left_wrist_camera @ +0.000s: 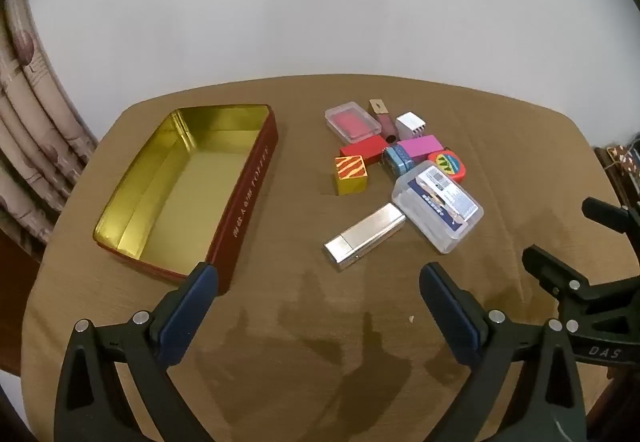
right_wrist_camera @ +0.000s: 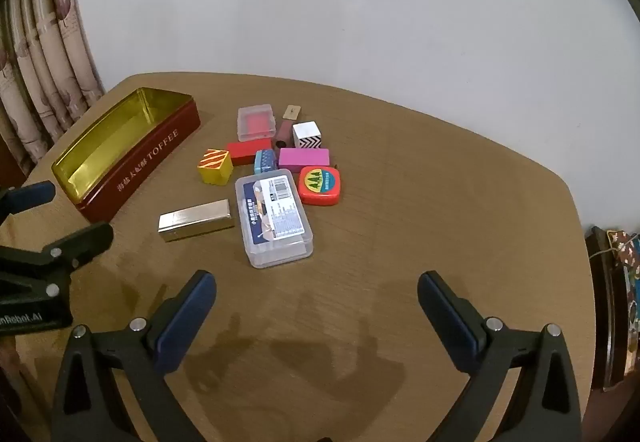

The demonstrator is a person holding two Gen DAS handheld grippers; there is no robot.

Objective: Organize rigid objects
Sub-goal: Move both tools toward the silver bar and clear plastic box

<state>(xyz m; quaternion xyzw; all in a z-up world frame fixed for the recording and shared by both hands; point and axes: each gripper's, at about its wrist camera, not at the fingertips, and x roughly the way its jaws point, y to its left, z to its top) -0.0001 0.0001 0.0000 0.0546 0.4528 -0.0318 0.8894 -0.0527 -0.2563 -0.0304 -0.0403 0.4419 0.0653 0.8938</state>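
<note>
From the left wrist, the left gripper [left_wrist_camera: 318, 276] hovers over the near edge of the table [left_wrist_camera: 280, 342] with its jaws wide apart and nothing between them. The open toffee tin [left_wrist_camera: 188, 187], gold inside and red outside, lies just ahead of the left fingertip toward the table's left edge, its near corner almost under that fingertip. A silver metal case [left_wrist_camera: 364, 236] lies ahead between the fingers' lines, with a clear plastic box [left_wrist_camera: 438, 207] touching its far end; behind these cluster a yellow striped block [left_wrist_camera: 351, 174], a red block [left_wrist_camera: 364, 149], a pink block [left_wrist_camera: 420, 147] and a red tape measure [left_wrist_camera: 450, 163]. The right gripper [left_wrist_camera: 568, 242] shows at the right edge. From the right wrist, the right gripper [right_wrist_camera: 316, 278] also stands spread and empty above the near edge, the clear plastic box [right_wrist_camera: 274, 215] nearest ahead, the silver metal case [right_wrist_camera: 196, 219] just left of it, the tin [right_wrist_camera: 128, 157] at the far left, and a black-and-white block [right_wrist_camera: 307, 134] toward the back.
</note>
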